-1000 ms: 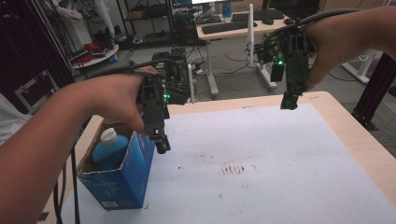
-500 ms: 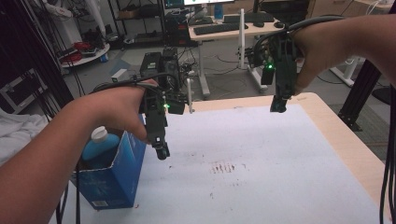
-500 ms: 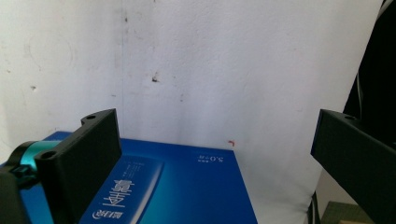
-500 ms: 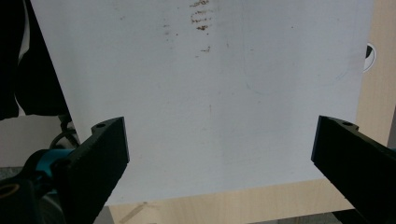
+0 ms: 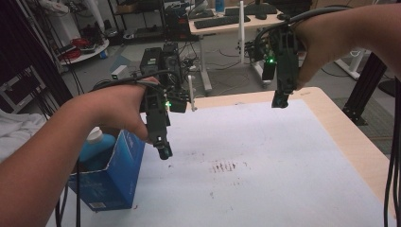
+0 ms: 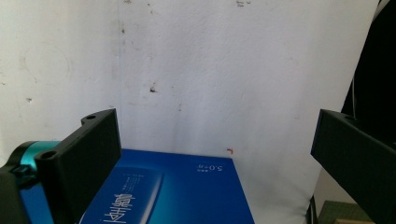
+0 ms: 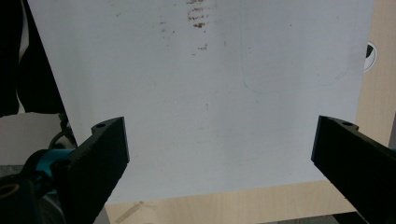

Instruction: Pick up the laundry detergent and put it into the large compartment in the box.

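Two grippers hang above the table, both empty and with their jaws spread wide, as each gripper view shows. The left gripper (image 5: 163, 152) hovers over the white mat (image 5: 265, 156) near the table's left edge, pointing down. The right gripper (image 5: 279, 100) is held high over the far edge, toward the far right corner, well apart from anything to grasp.

What the left hand seems to be working toward is the blue box (image 5: 111, 177), which stands upright at the near left corner of the table, open at the top. A blue bottle (image 5: 97, 144) with a white cap (image 5: 95, 134) stands inside it, its top rising above the box's rim. In the left gripper view the blue box (image 6: 173, 191) sits at the bottom of the picture, low between the jaws and closer to the left one, with white mat beyond it.

The relation that matters: the box lies just to the left of the left gripper and below it, near but not touching. The bottle's long axis is vertical, roughly in line with the way the gripper points. By my reading the left hand is much the nearer and better placed; it would need to shift toward the table's left edge and descend with the jaws straddling the bottle's top or the box's wall.
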